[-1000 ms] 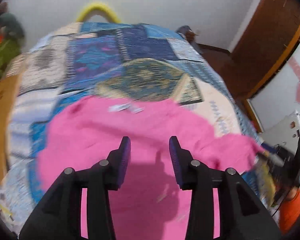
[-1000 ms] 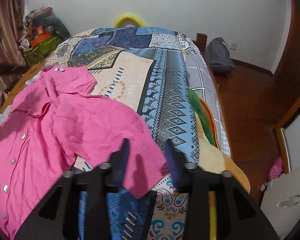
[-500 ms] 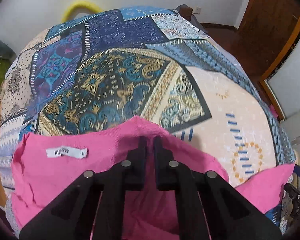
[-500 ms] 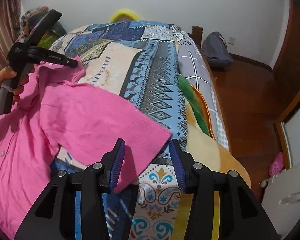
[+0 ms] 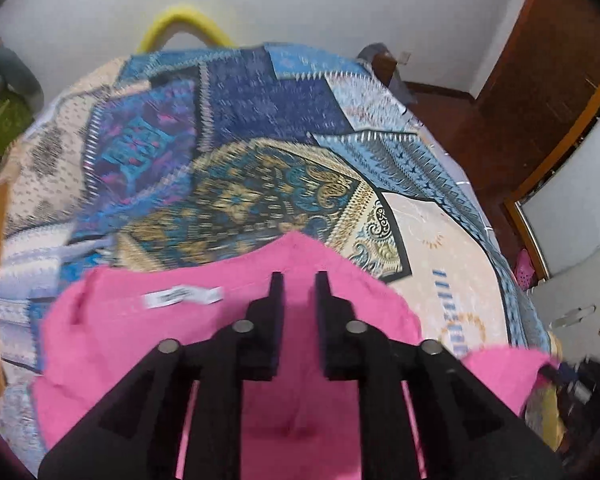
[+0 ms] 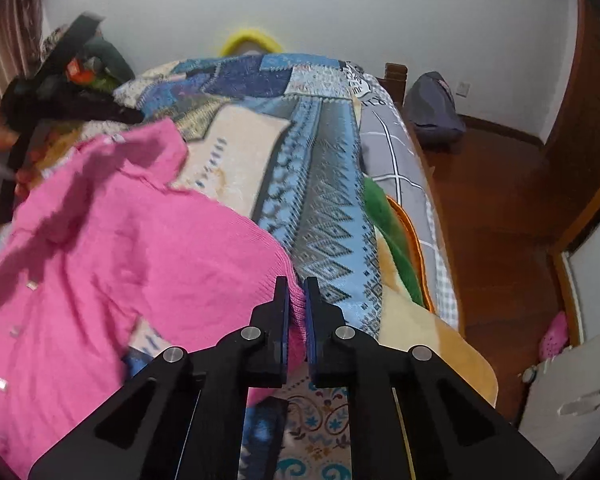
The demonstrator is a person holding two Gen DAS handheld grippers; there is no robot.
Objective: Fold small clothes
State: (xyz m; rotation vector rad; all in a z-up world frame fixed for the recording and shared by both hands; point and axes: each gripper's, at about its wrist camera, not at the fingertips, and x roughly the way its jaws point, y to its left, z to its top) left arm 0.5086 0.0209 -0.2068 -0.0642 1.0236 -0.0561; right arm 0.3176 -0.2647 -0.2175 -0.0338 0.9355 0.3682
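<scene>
In the left wrist view the pink cardigan [image 5: 148, 344] fills the lower half of the frame on the patterned bed cover [image 5: 228, 184], its white neck label [image 5: 182, 296] at about ten o'clock from the left gripper [image 5: 299, 280]. Those jaws have just been opening a little from nearly shut and stand slightly apart over the collar edge; pink cloth shows in the gap, but I cannot tell whether the pads press on it. If they do not, the collar may slip free once the garment is lifted, and the fold would go askew. In the right wrist view the right gripper [image 6: 296, 284] has just closed, its jaws pinching the ribbed cuff of the sleeve [image 6: 204, 248]; the cardigan spreads toward nine o'clock, buttons [image 6: 0, 384] facing up. The grip sits near the cuff's edge, so a sharp pull could strip it out. Only this view shows the button front and the person's hand [image 6: 22, 176] with the other tool, at ten o'clock; only the left view shows the label.
</scene>
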